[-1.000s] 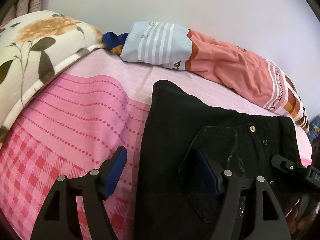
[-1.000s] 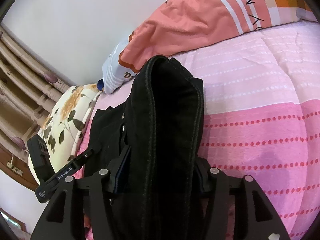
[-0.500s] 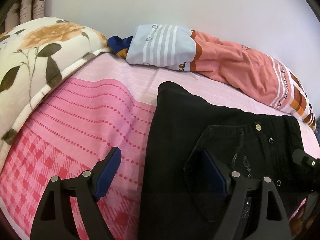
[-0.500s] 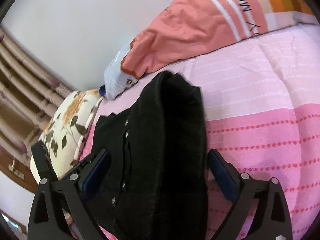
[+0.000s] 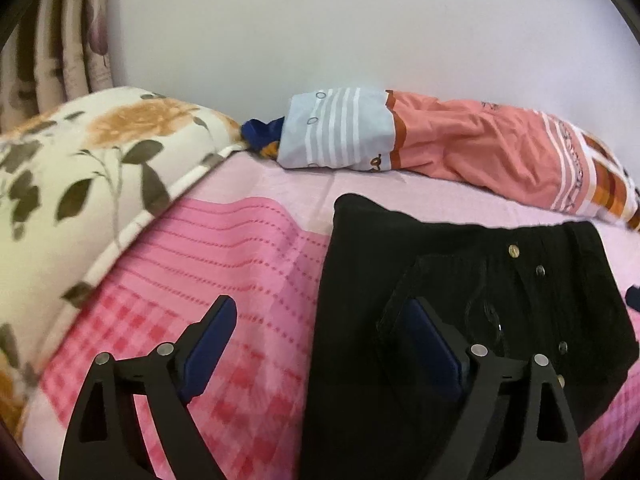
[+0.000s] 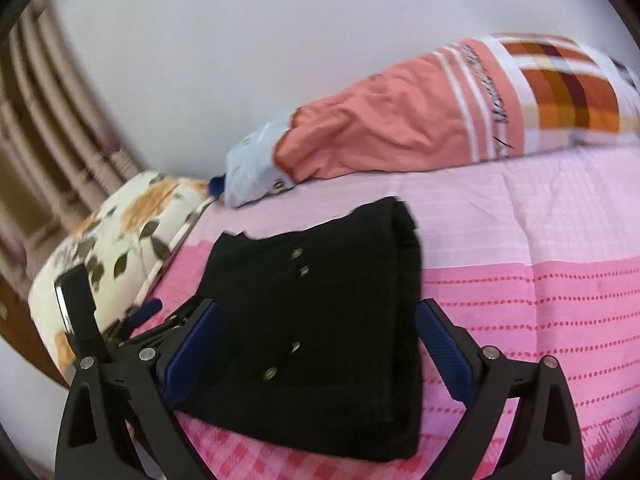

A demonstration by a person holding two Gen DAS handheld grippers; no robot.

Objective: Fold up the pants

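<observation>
We are in a bedroom at home. We see a bed (image 5: 248, 248) with a pink cover, a flower pillow (image 5: 92, 168) at one end and an orange pillow (image 5: 480, 156) by the white wall (image 5: 320, 32). Curtains (image 5: 68, 40) hang in the corner. Black pants (image 6: 320, 304) lie on the bed.

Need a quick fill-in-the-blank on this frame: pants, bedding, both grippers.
1. The folded black denim pants lie on a ____ patterned bedspread.
2. The right hand-held gripper has its jaws ____.
3. The cream pillow bears a ____ print.
4. The left hand-held gripper grips ____.

Missing: pink; open; floral; nothing
</observation>
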